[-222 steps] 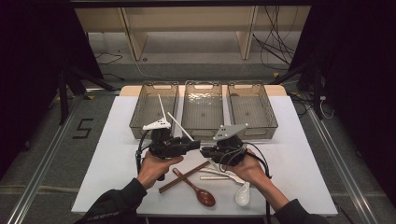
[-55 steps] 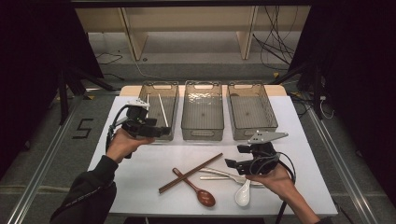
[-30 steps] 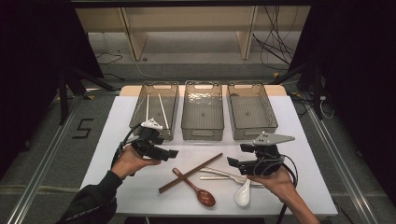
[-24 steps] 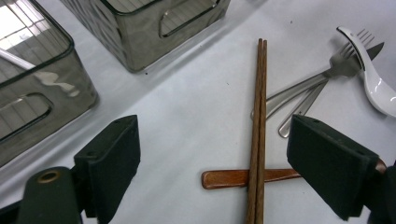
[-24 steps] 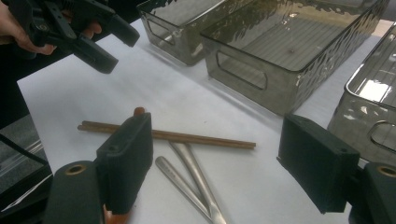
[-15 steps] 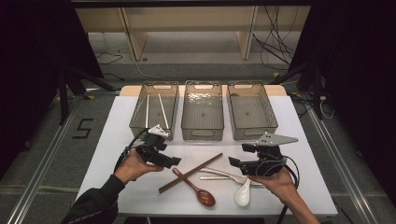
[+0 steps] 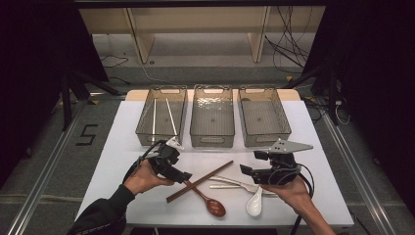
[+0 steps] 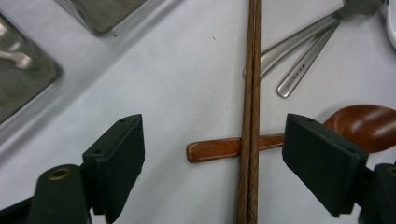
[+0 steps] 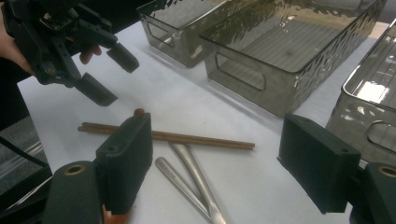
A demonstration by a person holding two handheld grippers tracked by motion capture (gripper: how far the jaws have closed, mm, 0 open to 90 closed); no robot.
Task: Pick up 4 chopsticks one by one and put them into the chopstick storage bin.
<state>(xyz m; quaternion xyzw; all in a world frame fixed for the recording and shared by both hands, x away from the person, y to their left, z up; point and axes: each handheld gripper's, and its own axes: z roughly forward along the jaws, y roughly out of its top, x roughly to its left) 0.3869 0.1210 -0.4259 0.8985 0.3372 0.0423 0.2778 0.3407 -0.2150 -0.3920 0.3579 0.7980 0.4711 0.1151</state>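
The brown chopsticks (image 8: pixel 249 116) lie side by side on the white table (image 7: pixel 117 161), across a wooden spoon's (image 8: pixel 289 137) handle — their near ends are cut off in the left gripper view. Two metal handles (image 8: pixel 299 51) lie just beside them. Three bins (image 7: pixel 212 117) stand behind. The left gripper (image 7: pixel 182 175) is held spread over the chopsticks; the right gripper (image 7: pixel 243 170) is spread too, holding nothing.

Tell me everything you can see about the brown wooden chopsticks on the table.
The wooden chopsticks are a dark brown pair, lying flat and pressed side by side on the white table. They cross over the wooden spoon handle, resting on it. The open left gripper straddles them without touching; two metal utensil handles lie close beside them.
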